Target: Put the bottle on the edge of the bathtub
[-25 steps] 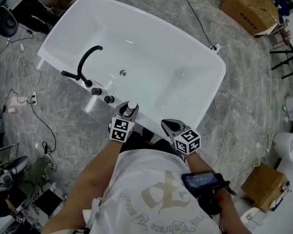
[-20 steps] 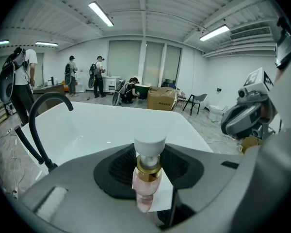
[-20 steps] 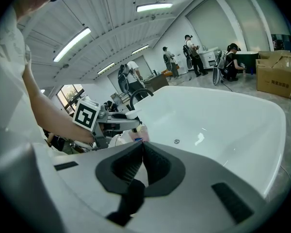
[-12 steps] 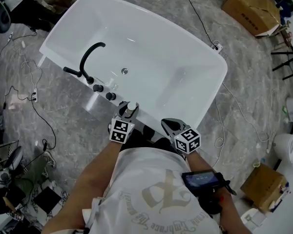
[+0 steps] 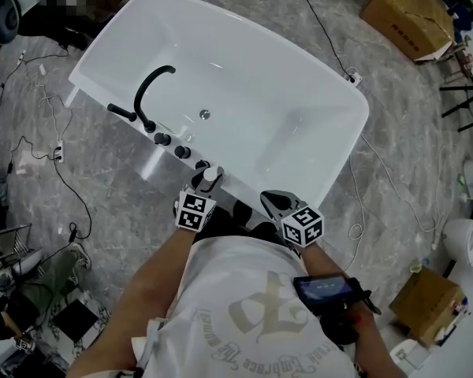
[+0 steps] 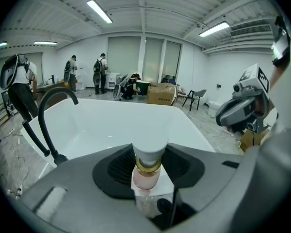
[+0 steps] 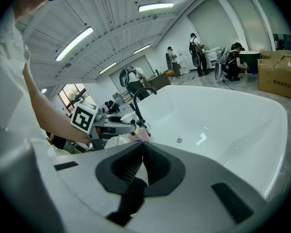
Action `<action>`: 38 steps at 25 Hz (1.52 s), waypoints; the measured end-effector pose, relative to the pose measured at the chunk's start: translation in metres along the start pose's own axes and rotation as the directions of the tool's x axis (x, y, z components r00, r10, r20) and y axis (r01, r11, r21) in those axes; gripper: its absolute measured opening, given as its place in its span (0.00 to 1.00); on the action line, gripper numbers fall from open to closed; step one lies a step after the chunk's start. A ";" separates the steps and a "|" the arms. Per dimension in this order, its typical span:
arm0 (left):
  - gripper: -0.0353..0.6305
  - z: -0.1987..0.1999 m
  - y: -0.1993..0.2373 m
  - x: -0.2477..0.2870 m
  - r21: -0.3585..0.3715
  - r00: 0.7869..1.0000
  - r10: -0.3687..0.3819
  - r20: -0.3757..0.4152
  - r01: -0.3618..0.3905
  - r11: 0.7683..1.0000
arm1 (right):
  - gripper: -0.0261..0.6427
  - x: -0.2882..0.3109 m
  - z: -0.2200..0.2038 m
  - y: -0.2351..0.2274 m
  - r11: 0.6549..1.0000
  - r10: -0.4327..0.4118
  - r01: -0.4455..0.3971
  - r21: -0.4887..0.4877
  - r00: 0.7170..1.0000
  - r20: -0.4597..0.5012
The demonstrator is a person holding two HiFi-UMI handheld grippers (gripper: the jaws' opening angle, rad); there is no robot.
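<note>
As the left hand-held gripper [image 5: 206,183] eases open round the bottle [image 6: 147,174], knobs [image 5: 183,151] stand beside.

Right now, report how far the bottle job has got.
Done: the bottle stands upright at the bathtub rim beside the faucet knobs, apparently resting there. In hand: the jaws of the left gripper have just been opening with the bottle between them. Left: back that gripper clear. The right gripper is shut and empty.

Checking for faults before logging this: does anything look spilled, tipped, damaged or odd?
Nothing stands out. The bottle stands upright at the rim of the bathtub, between the jaws of the left gripper, which have just been opening; no spill or damage shows.
</note>
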State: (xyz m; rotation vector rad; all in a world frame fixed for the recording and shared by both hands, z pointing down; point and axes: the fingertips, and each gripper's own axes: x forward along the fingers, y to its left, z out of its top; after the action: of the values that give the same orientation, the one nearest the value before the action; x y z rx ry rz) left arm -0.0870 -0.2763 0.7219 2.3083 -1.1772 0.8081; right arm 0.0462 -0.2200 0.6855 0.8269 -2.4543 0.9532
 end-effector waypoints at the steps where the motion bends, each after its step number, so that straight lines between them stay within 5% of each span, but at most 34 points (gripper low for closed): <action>1: 0.30 -0.001 -0.001 0.000 -0.002 1.000 0.000 -0.006 0.000 1.000 | 0.05 0.000 0.000 0.000 1.000 0.001 -0.001 -0.001 1.000 0.000; 21: 0.34 -0.014 -0.012 -0.002 0.003 0.997 0.019 -0.072 -0.019 1.000 | 0.05 -0.005 -0.008 0.009 1.000 -0.002 0.002 -0.004 1.000 0.010; 38: 0.36 -0.002 -0.012 -0.025 0.018 0.999 0.005 -0.037 -0.004 1.000 | 0.05 -0.003 -0.001 0.009 1.000 -0.001 0.001 -0.003 0.999 0.038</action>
State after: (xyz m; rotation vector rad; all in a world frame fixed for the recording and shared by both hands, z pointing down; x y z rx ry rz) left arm -0.0896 -0.2538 0.7050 2.2963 -1.1638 0.8626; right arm 0.0433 -0.2127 0.6803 0.8534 -2.4865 0.9414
